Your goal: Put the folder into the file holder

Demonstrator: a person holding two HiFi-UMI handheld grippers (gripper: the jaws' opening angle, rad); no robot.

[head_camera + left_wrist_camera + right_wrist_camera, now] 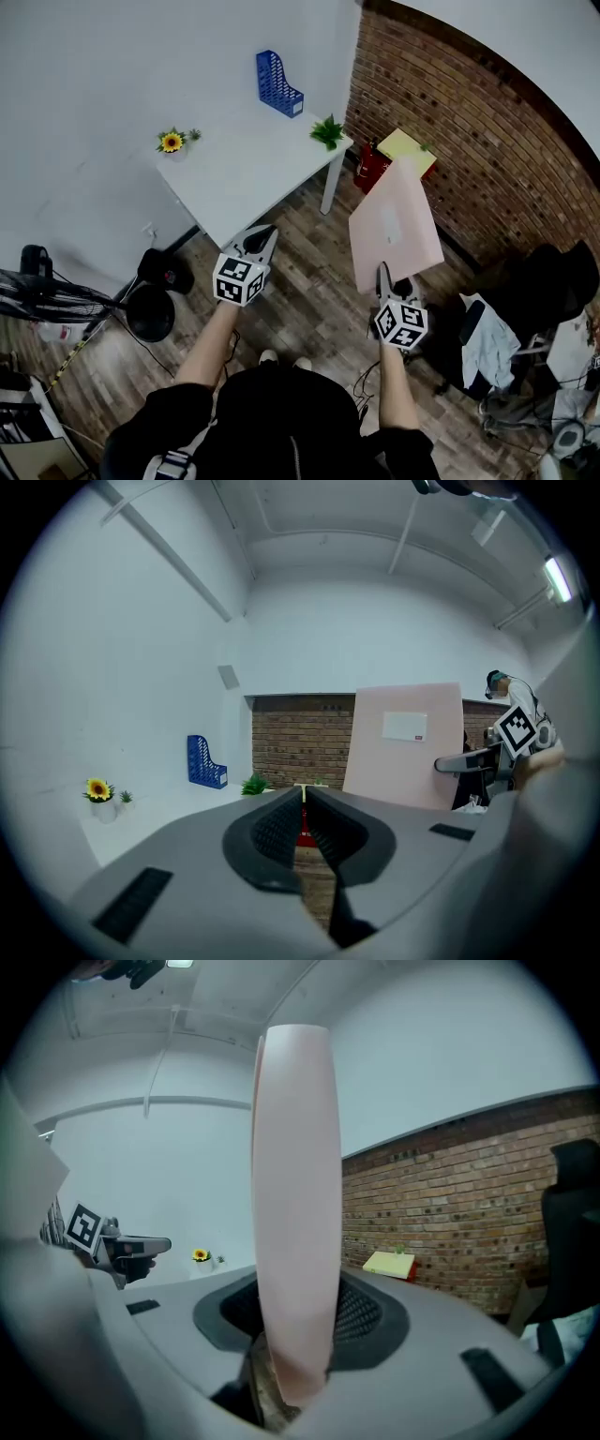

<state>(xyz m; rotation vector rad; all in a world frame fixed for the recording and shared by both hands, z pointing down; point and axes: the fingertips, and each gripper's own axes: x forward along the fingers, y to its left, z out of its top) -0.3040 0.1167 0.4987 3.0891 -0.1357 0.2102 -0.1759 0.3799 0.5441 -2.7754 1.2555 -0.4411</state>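
The right gripper (pixel 383 279) was clamped on the lower edge of the pink folder (pixel 394 225), which was held upright, presumably for carrying. The left gripper (pixel 262 236) was closed on nothing. The blue file holder (pixel 278 83) was seen well apart, at the far edge of the white table (pixel 244 178).

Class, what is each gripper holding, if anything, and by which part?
Right gripper clamps the pink folder by its bottom edge; left gripper, shut, holds nothing.

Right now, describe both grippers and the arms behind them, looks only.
The left gripper and right gripper match: grey moulded bodies, black ribbed pads, and on each a white cube with black square markers. The person wears a black top; the forearms are bare.
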